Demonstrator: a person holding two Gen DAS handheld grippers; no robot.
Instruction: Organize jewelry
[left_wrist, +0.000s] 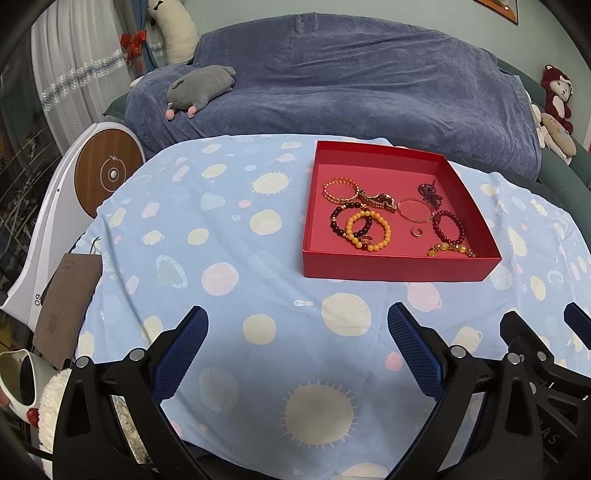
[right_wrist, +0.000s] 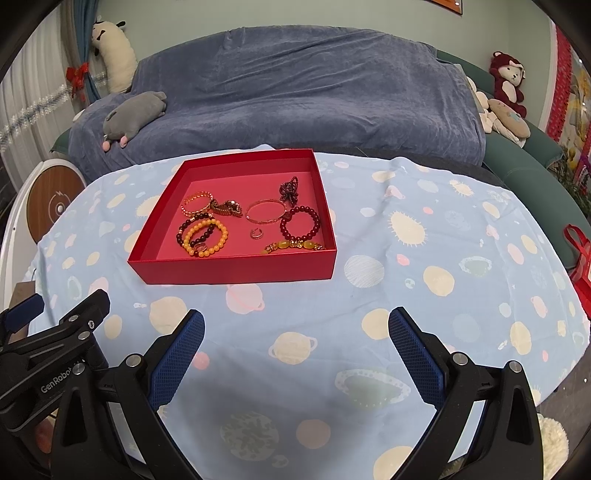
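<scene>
A shallow red box (left_wrist: 391, 264) (right_wrist: 236, 271) sits on the blue dotted tablecloth and holds several pieces of jewelry. Inside lie a yellow bead bracelet (left_wrist: 369, 230) (right_wrist: 205, 237), a dark red bead bracelet (left_wrist: 448, 229) (right_wrist: 300, 223), a thin pink bangle (left_wrist: 415, 209) (right_wrist: 266, 212), a gold chain bracelet (left_wrist: 340, 189) (right_wrist: 197, 203) and a small ring (left_wrist: 416, 232) (right_wrist: 255, 233). My left gripper (left_wrist: 297, 325) is open over bare cloth, short of the box. My right gripper (right_wrist: 295, 326) is open too, nearer than the box and to its right.
A blue-covered sofa (left_wrist: 332, 85) with a grey plush toy (left_wrist: 201, 90) runs behind the table. A white device with a round wooden face (left_wrist: 107, 173) stands at the left edge. A brown card (left_wrist: 66, 306) lies at the cloth's left. A red bag (right_wrist: 580, 258) hangs at the right.
</scene>
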